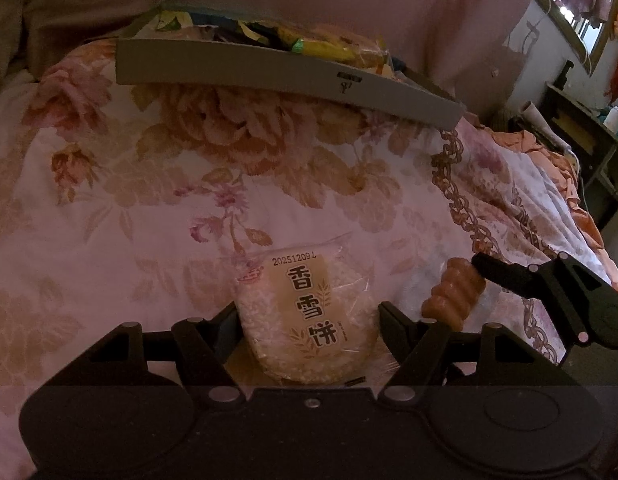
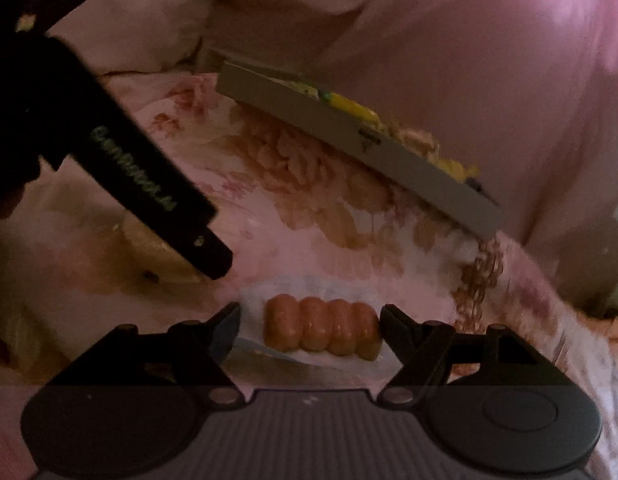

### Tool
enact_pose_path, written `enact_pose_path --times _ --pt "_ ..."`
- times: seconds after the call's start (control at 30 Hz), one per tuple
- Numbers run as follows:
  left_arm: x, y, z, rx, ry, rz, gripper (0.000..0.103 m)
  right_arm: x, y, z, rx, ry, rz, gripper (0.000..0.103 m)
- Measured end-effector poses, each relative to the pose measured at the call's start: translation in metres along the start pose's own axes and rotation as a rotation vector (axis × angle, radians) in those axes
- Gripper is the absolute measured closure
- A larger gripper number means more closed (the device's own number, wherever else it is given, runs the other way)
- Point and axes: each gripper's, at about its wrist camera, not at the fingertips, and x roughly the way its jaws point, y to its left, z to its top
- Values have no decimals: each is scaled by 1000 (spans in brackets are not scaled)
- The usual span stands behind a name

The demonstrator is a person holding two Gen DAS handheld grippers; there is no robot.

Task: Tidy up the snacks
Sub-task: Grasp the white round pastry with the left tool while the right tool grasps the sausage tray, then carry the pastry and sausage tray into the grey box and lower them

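The flowered quilt (image 1: 149,200) carries everything here, and along its far edge, up against the pink bedding, sits a shallow grey box (image 1: 269,76) with bright wrappers already heaped in it. Two snacks are left out on the near part of the quilt, well apart from the box. The step in hand looks like the pick-up: each tool has come to one loose snack, and neither has started across to the box. The left gripper (image 1: 307,312) points steeply down at the near edge of the quilt, its jaws about two-thirds open around a round rice cracker packet (image 1: 309,304). The packet fills the gap, both fingers look to be pressing its clear wrapper, and it seems to lie flat on the quilt. The right gripper (image 2: 309,320) is just beside it, angled down less steeply and rolled to one side. Its jaws stand at a similar width around a small pack of four sausages (image 2: 321,326), one finger against the end sausage, the other on the wrapper's loose margin. From the left wrist view that pack looks tipped up on its edge, so it appears held rather than merely framed. The next move probably calls for lifting both packs clear of the soft quilt, carrying them to the far edge, clearing the near wall of the box, and letting go over a free spot among the wrappers. The sausage pack's slack film could slip, so a firm grip seems wise.
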Motion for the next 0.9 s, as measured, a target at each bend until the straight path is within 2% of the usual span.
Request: enact_pose_path --times 0.17,0.5,0.6,0.77,0.9 --pt "-3 -1 2 -3 -16 -4 30 -1 -7 2 33 -16 -29 24" --pt "-26 -5 17 -38 -133 19 30 -11 -27 17 58 -115 -85 24" --pt "-35 -10 33 -32 -168 14 30 -12 -40 27 80 -157 -103 24" --pt "-44 -23 75 37 -243 27 30 -8 -66 47 100 -231 -138 24" --pt "-41 -25 116 10 -284 22 30 8 -89 67 110 -277 -161 24"
